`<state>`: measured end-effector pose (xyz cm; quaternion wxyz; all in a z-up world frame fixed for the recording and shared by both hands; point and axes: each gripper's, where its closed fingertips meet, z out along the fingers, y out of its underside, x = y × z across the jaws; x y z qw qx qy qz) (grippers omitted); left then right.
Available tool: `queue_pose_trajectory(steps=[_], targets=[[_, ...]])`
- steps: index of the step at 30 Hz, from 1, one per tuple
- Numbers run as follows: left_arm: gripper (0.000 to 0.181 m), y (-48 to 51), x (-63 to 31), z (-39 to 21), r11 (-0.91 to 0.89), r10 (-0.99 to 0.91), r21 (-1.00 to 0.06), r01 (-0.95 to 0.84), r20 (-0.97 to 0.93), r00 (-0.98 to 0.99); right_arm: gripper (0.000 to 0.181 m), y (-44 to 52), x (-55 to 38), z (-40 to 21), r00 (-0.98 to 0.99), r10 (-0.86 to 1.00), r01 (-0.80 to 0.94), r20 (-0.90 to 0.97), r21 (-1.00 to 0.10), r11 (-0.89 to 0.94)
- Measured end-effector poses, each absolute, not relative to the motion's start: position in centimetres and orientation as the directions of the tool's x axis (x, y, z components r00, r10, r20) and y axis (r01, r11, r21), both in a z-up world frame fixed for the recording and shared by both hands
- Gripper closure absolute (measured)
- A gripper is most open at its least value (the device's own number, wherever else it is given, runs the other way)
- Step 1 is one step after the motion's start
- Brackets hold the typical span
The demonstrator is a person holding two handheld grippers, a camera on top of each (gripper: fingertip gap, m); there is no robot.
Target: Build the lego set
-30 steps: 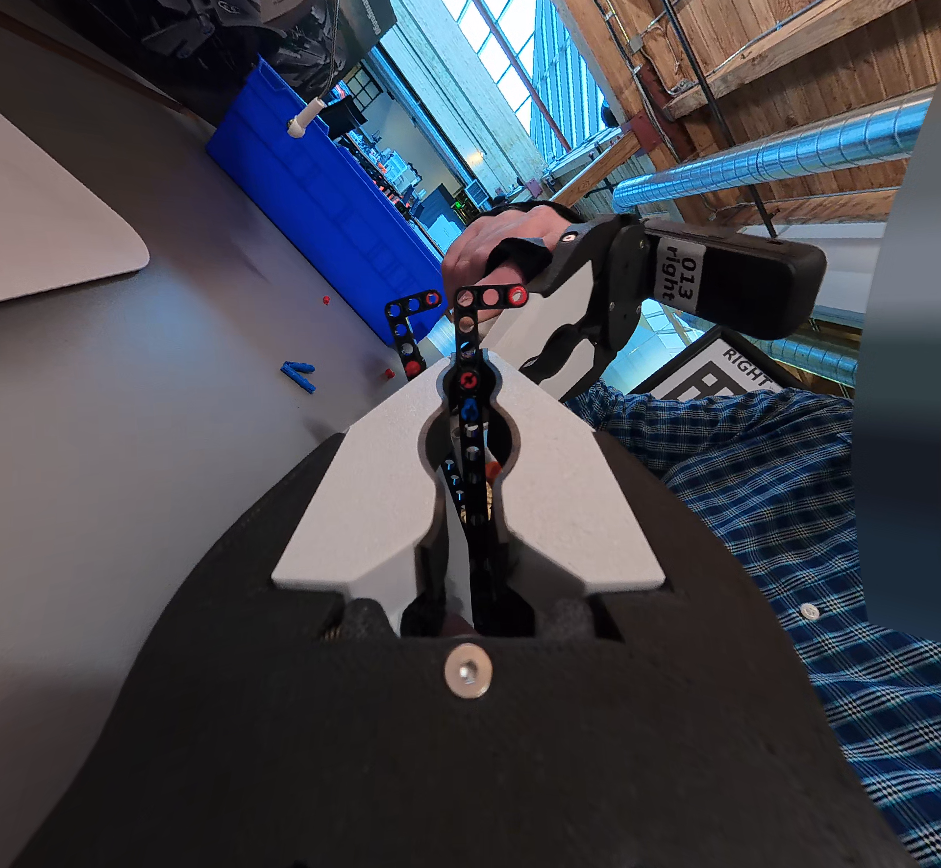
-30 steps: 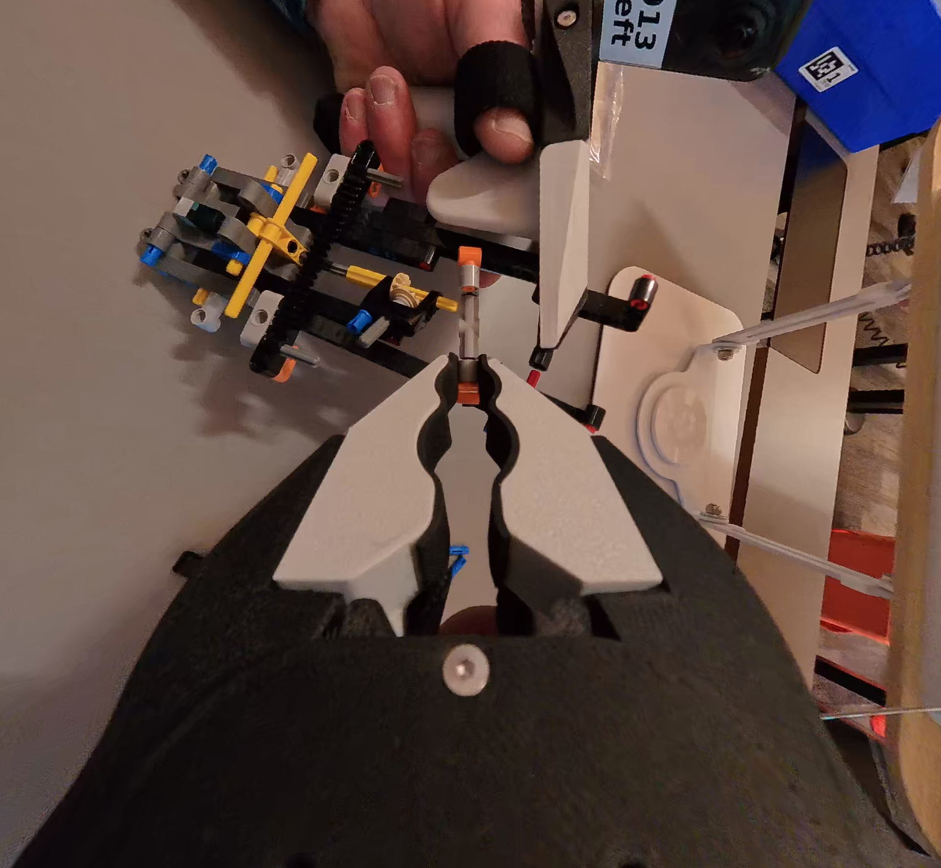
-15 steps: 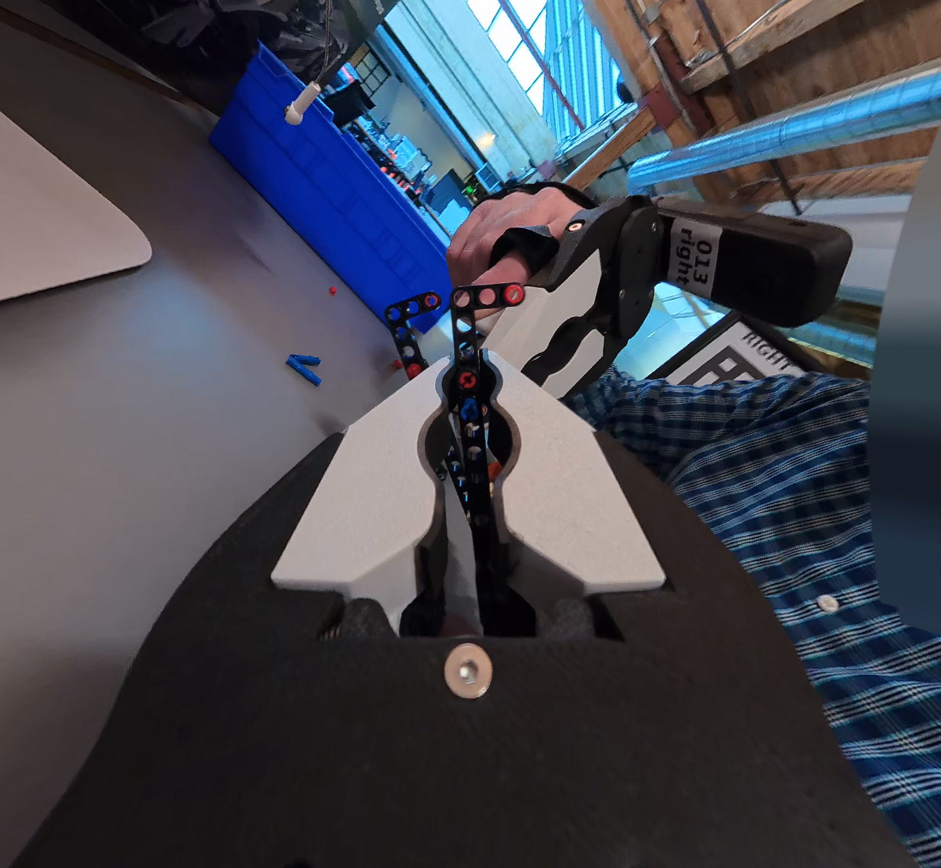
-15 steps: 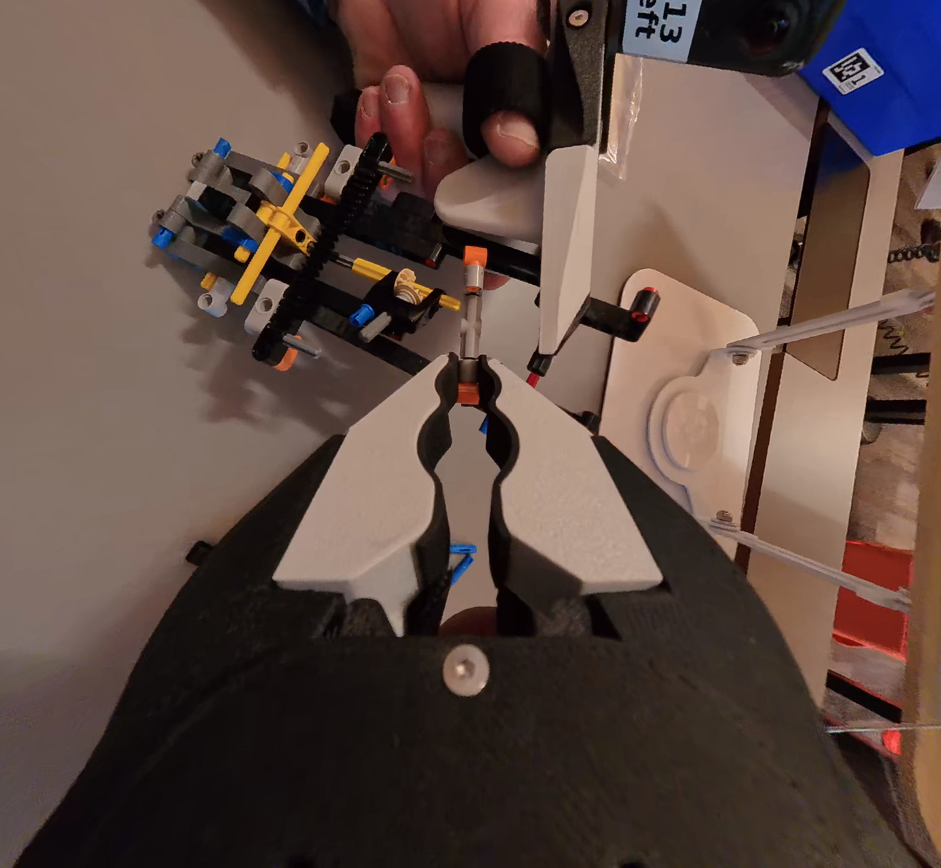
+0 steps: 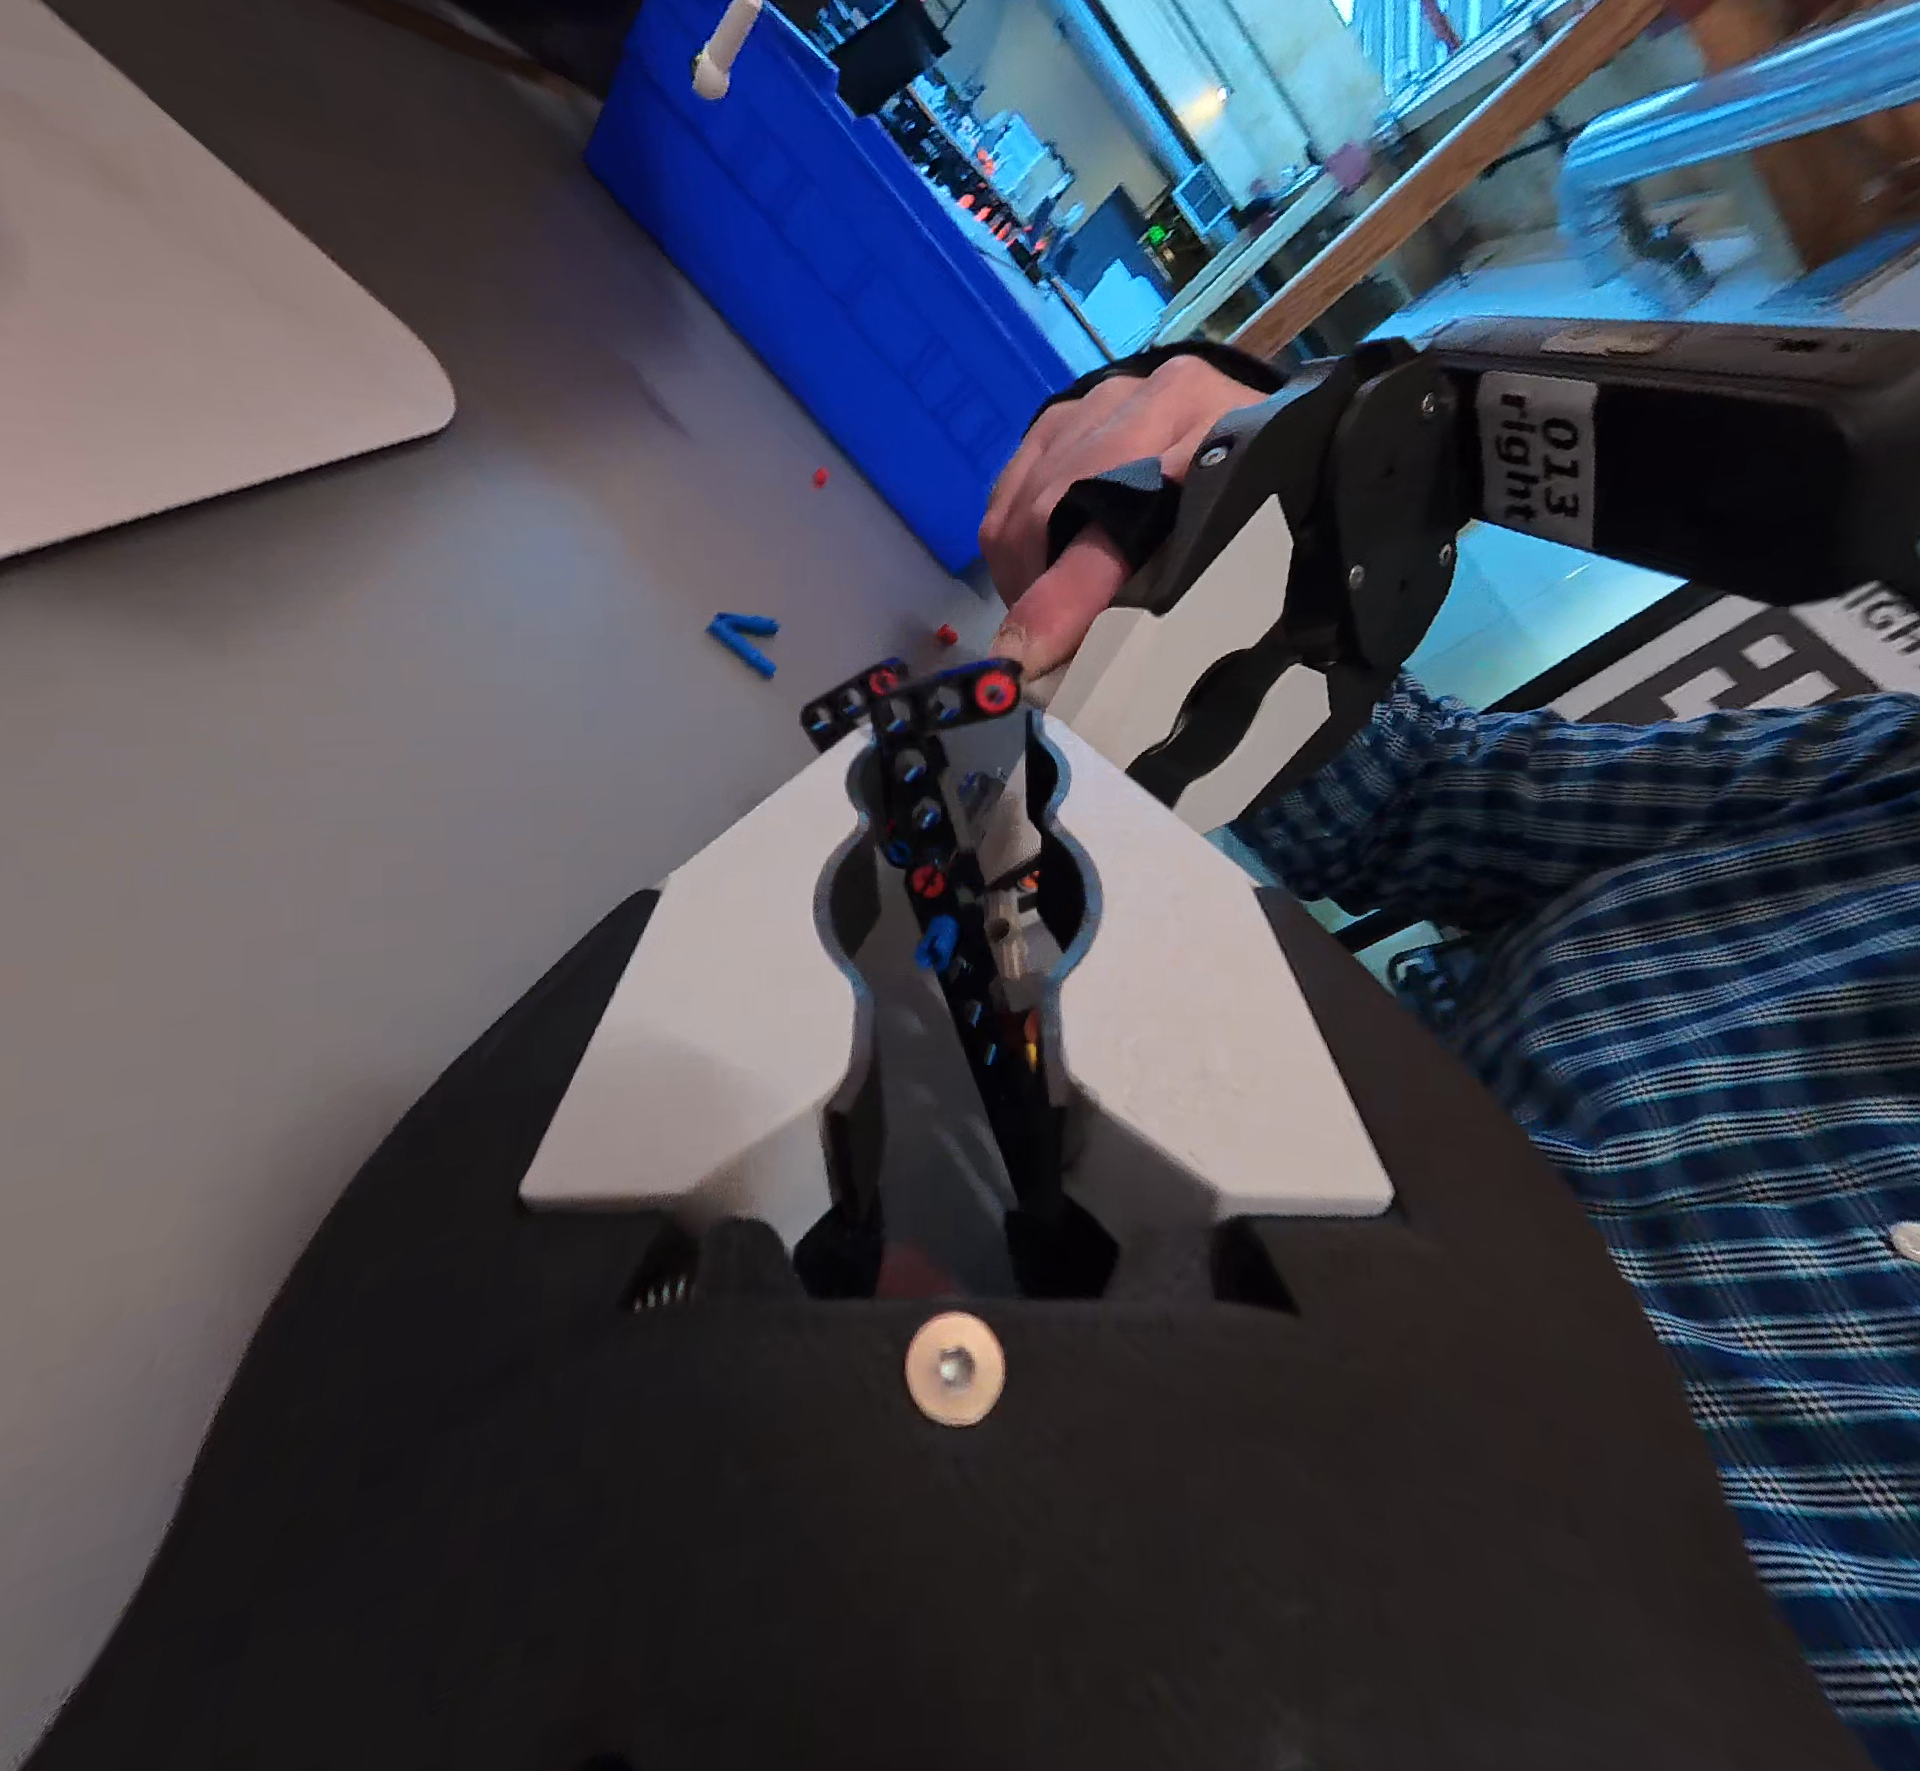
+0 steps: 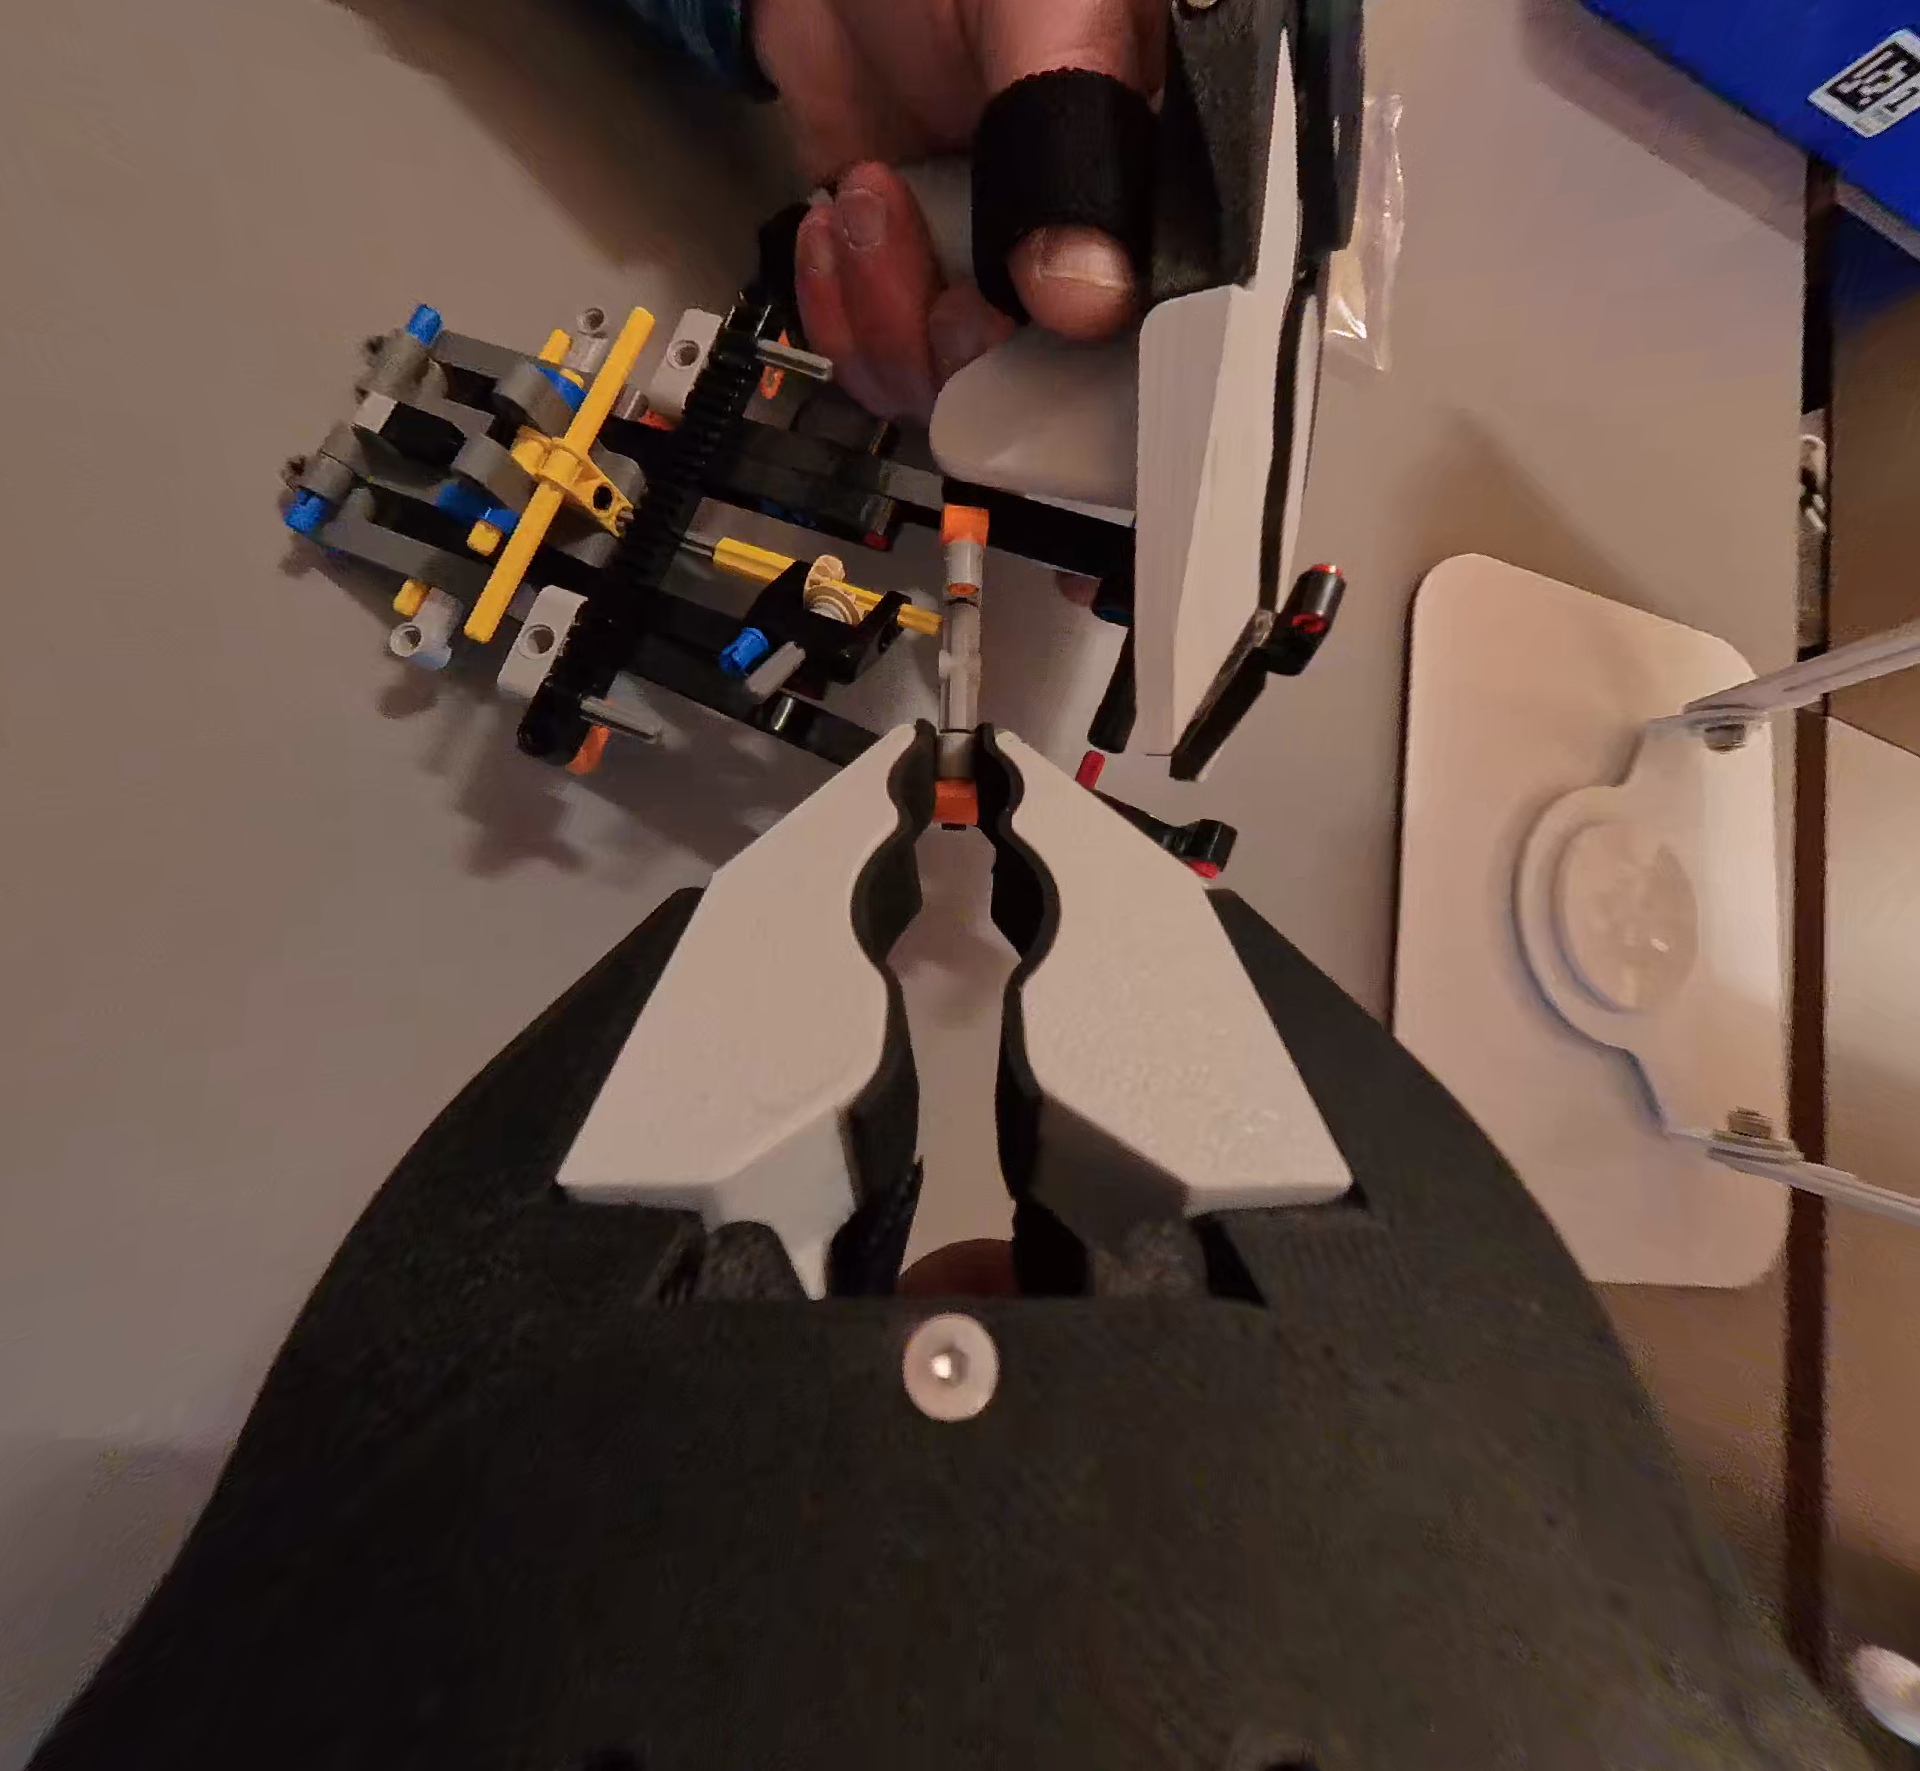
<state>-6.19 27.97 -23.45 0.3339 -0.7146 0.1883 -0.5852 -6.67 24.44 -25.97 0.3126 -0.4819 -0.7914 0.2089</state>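
Observation:
The lego assembly [image 6: 623, 516], black beams with yellow, grey and blue parts, reaches from the left into the left gripper's white fingers [image 6: 1216, 474]. In the left wrist view my left gripper [image 5: 956, 755] has its jaws apart. The assembly's black holed beam [image 5: 914, 817] stands between them and leans toward the right finger, with a gap on its left. My right gripper [image 6: 956, 745] is shut on a grey axle piece with orange ends [image 6: 958, 641]. The piece's far end meets the assembly's black beam. A person's fingertip [image 5: 1039, 620] touches the beam's top end.
A blue bin [image 5: 831, 246] stands on the grey table behind loose blue pins [image 5: 743, 641] and small red pins [image 5: 819, 476]. A white board [image 5: 156, 319] lies at the left. A white plate with a clear stand [image 6: 1590, 921] is right of the grippers. A checked sleeve [image 5: 1662, 994] is at the right. Only a small space, under 4 cm, lies between the two pairs of fingers.
The left gripper's jaws have widened around the beam and its view has swung, with blur. The person's fingertip has come onto the beam's end. The right gripper has moved closer, still gripping the axle piece.

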Motion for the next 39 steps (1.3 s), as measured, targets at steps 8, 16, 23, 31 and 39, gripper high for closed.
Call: queue_pose_trajectory(steps=[8,16,23,31,39], targets=[[0.146,28.0,-7.0,-25.2,-0.701,-0.641,-0.710,0.067,0.668,0.378,0.177,23.4,-6.9,-27.5,-0.347,0.913,0.615,0.216,-0.682,0.396],[0.151,27.7,-7.7,-27.4,-0.713,-0.629,-0.699,-0.060,0.599,0.496,0.177,22.7,-7.3,-29.1,-0.371,0.910,0.630,0.184,-0.670,0.392],[0.142,28.0,-9.0,-27.4,-0.662,-0.655,-0.738,-0.133,0.483,0.581,0.176,22.2,-7.6,-30.5,-0.378,0.913,0.653,0.155,-0.655,0.381],[0.152,25.4,-11.2,-28.0,-0.507,-0.745,-0.750,-0.425,0.134,0.653,0.176,22.7,-7.7,-30.5,-0.344,0.929,0.673,0.139,-0.653,0.347],[0.147,25.0,-11.4,-30.1,-0.517,-0.737,-0.713,-0.474,0.089,0.670,0.176,22.8,-7.9,-30.5,-0.338,0.929,0.680,0.151,-0.643,0.352]])
